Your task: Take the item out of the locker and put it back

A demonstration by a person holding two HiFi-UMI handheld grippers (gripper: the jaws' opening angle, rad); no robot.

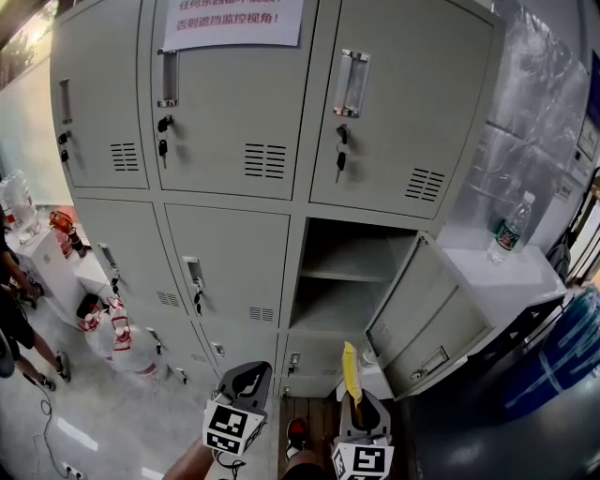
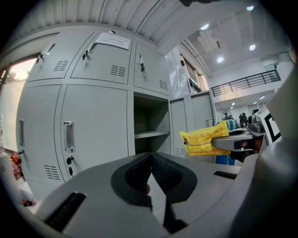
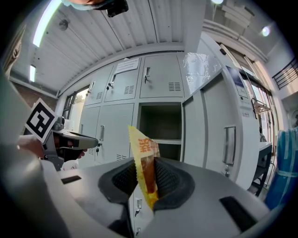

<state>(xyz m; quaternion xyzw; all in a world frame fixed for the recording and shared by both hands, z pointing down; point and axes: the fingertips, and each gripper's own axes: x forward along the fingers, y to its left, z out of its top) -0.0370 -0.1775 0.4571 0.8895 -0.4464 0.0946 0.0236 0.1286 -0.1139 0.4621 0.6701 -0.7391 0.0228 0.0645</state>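
The grey locker bank has one compartment (image 1: 342, 272) standing empty, a shelf across its middle and its door (image 1: 431, 314) swung out to the right. My right gripper (image 1: 352, 394) hovers low in front of it, shut on a yellow snack packet (image 1: 350, 368) held upright. In the right gripper view the packet (image 3: 143, 148) is pinched between the pads of that gripper (image 3: 145, 160), with the open compartment (image 3: 162, 123) straight ahead. My left gripper (image 1: 251, 375) hangs beside it on the left, shut and empty (image 2: 151, 158). From there the packet (image 2: 202, 142) shows to the right of the compartment (image 2: 150, 123).
The other locker doors are closed, with keys hanging from their locks, and a paper notice (image 1: 232, 21) is taped at the top. A water bottle (image 1: 508, 230) stands on a white box to the right, beside a blue bin (image 1: 562, 356). A person (image 1: 14, 309) and red-white items (image 1: 112, 333) are at the left.
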